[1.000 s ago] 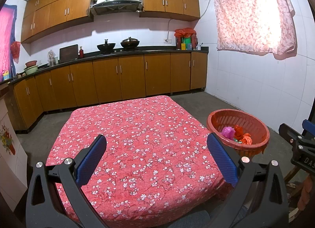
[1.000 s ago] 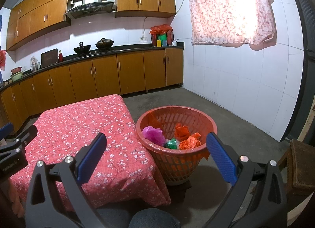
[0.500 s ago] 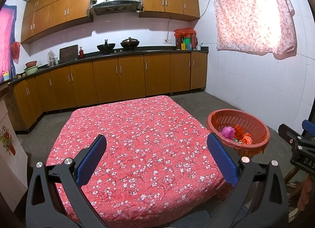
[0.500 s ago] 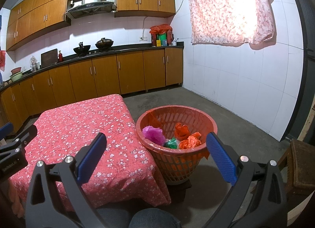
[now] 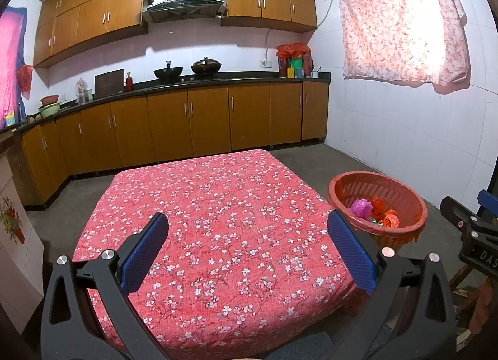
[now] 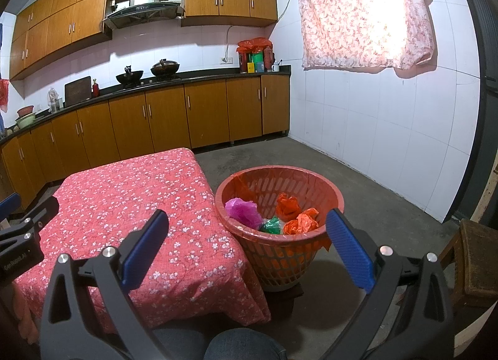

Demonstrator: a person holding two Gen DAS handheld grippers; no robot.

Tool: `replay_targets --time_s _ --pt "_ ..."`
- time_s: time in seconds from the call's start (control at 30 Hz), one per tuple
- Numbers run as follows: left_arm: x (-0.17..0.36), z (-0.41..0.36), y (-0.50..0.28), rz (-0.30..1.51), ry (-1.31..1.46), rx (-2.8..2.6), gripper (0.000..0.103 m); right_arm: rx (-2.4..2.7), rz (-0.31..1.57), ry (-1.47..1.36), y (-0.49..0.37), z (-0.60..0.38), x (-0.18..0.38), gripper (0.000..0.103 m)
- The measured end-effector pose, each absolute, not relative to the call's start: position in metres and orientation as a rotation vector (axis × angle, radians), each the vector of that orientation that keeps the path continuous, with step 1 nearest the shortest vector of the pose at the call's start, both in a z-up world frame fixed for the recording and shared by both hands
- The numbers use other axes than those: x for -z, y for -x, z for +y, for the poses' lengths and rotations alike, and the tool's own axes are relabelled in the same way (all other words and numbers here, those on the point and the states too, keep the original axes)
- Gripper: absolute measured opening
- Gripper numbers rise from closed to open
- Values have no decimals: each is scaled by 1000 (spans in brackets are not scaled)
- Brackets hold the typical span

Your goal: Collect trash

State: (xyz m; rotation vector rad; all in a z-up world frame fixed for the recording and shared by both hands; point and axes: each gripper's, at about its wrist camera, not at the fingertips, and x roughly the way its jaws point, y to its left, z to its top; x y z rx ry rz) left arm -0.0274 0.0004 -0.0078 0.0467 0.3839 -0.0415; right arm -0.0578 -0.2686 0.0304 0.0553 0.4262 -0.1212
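- The left gripper [image 5: 246,254] hangs over the near end of the table, jaws spread wide with nothing between the blue pads.
- The right gripper [image 6: 246,251] hangs off the table's right edge, jaws likewise wide apart and empty; a knee in denim [image 6: 242,344] shows below it.
- The table, under a red flowered cloth [image 5: 211,220], carries no scrap that either view shows.
- Just beside the table's right edge stands the orange basket [image 6: 311,254] on the floor. In it lie the crumpled bags: a magenta one [image 6: 242,212], a green one [image 6: 271,225] and two orange ones [image 6: 288,206] [image 6: 303,221].
- Farther off, the cabinets [image 5: 186,129] and the worktop with its pans run along the wall, too small to search for litter.
- Judgement: the collecting looks finished or nearly so, since all the trash in sight sits in the basket. The next move calls for a look round the floor and the table's far side for leftovers; failing that, the grippers can simply rest.
- Against the earlier frames nothing differs: both grippers stay in the same place at the same spread, and the basket's contents lie unchanged.
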Motion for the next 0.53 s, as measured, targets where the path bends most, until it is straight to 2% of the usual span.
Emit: replay_targets --time_s 0.53 --pt "10 0 26 385 -45 38 101 123 427 -64 60 -267 -25 99"
